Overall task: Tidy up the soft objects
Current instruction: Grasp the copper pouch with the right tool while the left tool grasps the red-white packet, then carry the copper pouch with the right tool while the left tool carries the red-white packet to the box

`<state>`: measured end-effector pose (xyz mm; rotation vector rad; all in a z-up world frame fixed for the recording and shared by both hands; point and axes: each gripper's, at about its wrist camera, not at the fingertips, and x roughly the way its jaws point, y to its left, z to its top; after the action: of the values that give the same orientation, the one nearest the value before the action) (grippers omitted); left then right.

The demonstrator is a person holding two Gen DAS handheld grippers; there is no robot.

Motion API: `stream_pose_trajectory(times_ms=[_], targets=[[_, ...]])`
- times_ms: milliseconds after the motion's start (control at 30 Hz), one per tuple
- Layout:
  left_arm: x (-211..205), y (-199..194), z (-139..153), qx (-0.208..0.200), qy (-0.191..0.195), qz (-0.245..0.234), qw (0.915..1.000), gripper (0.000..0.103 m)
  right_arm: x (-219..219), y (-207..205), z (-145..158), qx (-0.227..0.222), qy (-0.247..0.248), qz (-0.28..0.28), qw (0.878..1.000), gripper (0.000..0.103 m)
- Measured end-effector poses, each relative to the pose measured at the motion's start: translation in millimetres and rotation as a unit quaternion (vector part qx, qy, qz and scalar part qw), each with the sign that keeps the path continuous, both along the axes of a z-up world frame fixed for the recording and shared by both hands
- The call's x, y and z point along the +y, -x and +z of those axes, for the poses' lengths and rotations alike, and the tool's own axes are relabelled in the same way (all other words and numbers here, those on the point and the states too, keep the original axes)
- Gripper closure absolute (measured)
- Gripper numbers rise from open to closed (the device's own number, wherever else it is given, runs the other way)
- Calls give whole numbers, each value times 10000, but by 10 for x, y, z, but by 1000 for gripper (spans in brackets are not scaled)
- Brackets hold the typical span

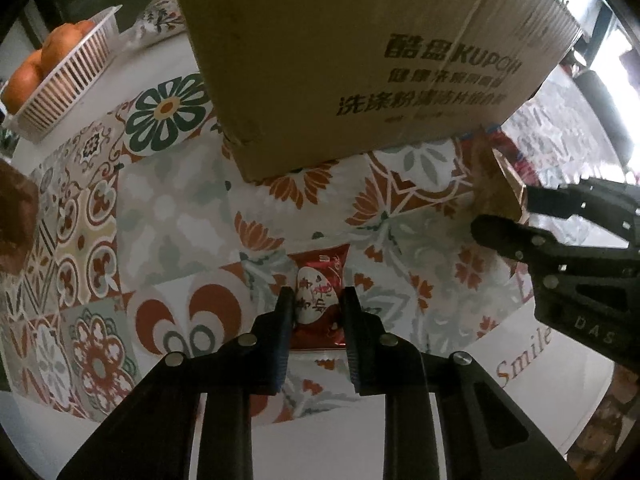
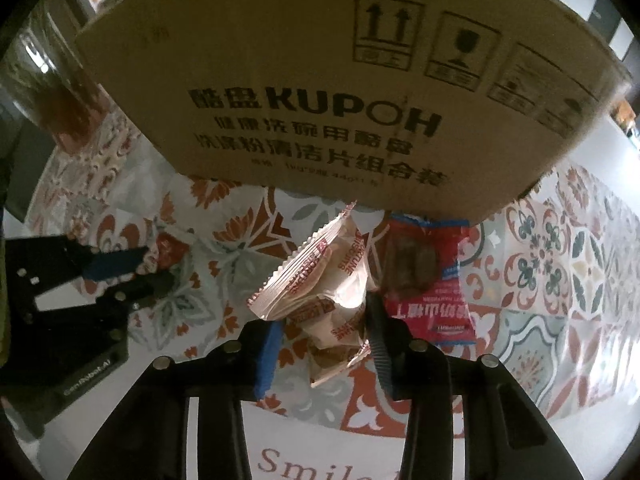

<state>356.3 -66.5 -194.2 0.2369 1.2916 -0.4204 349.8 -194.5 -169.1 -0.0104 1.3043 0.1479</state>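
Both jaws grasping: red packet (image 1: 318,300), pale packet (image 2: 320,300) hiding red-blue wrapper (image 2: 432,280).

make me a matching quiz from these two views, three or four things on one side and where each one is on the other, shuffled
Things:
1. dark red snack packet
2. pale biscuit packet
3. oranges
4. cardboard box

Places:
A. in a white ribbed basket at the far left
B. between the jaws of the left gripper
C. standing on the patterned tablecloth behind both packets
D. between the jaws of the right gripper

Pairs: 1-B, 2-D, 3-A, 4-C
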Motion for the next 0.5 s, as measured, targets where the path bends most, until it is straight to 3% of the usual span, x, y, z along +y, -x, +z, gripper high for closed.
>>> stream_pose_trajectory(times_ms=[267, 500], targets=[[167, 161, 61, -156, 374, 258, 9988, 79, -46, 184, 139, -338, -254, -258, 9988, 62], [172, 426, 359, -447, 551, 449, 9965, 79, -161, 374, 376, -598, -428, -396, 9965, 62]])
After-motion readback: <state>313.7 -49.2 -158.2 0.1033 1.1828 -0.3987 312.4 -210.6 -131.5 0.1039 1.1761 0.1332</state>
